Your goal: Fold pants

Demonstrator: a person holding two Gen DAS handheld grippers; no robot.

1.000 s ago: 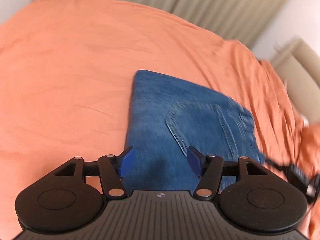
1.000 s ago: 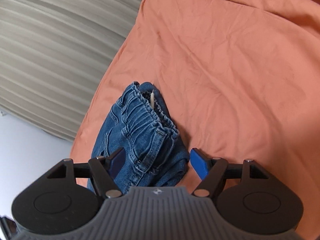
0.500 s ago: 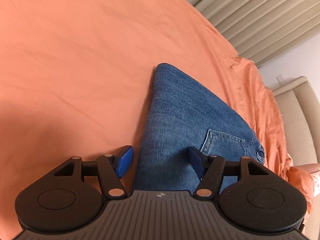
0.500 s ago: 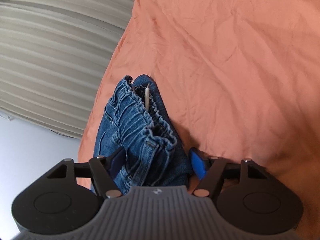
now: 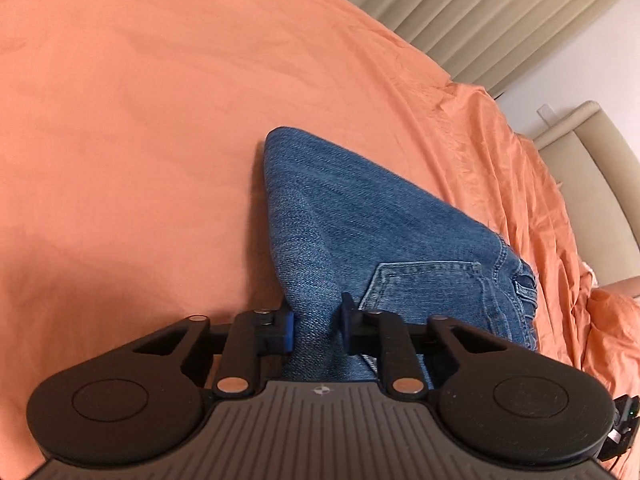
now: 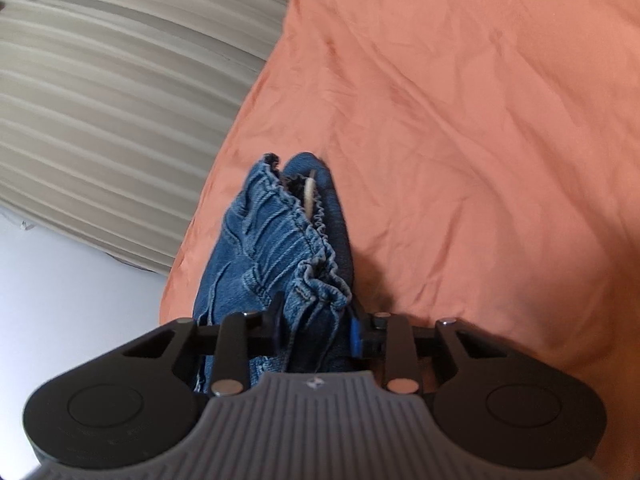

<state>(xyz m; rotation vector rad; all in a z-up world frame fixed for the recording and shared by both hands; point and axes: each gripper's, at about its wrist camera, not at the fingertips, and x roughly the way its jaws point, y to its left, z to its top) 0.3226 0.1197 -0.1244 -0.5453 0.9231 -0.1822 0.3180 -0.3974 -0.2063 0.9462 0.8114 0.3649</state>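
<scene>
**Q:** What do the two claws have hold of?

**A:** The left gripper (image 5: pixel 316 326) is clamped on a fold of the blue denim pants (image 5: pixel 360 232), its blue pads (image 5: pixel 286 332) pressed into the cloth from both sides. The right gripper (image 6: pixel 316 326) is likewise closed on the pants (image 6: pixel 276 248), pinching the gathered elastic waistband (image 6: pixel 308 264) between its fingers.

**Q:** And the pants themselves, where do they lie?

**A:** On the orange bedsheet (image 5: pixel 140 120). In the left wrist view the folded denim runs from the pads away across the sheet, narrowing to a rounded end, with a stitched back pocket (image 5: pixel 424 284) just right of the fingers and a belt loop (image 5: pixel 526 290) at the far right edge of the cloth. In the right wrist view the waistband stands bunched and ruffled ahead of the fingers, a small white label (image 6: pixel 309 192) showing inside the opening.

**Q:** What surrounds the bed?

**A:** Beige pleated curtains (image 5: pixel 480 8) hang beyond the sheet's far edge in the left wrist view, and a padded beige headboard (image 5: pixel 592 160) rises at right. The right wrist view shows the same curtains (image 6: pixel 112 100) to the left of the sheet (image 6: pixel 480 120), which is creased and wrinkled there, with pale floor (image 6: pixel 72 280) below them.
</scene>
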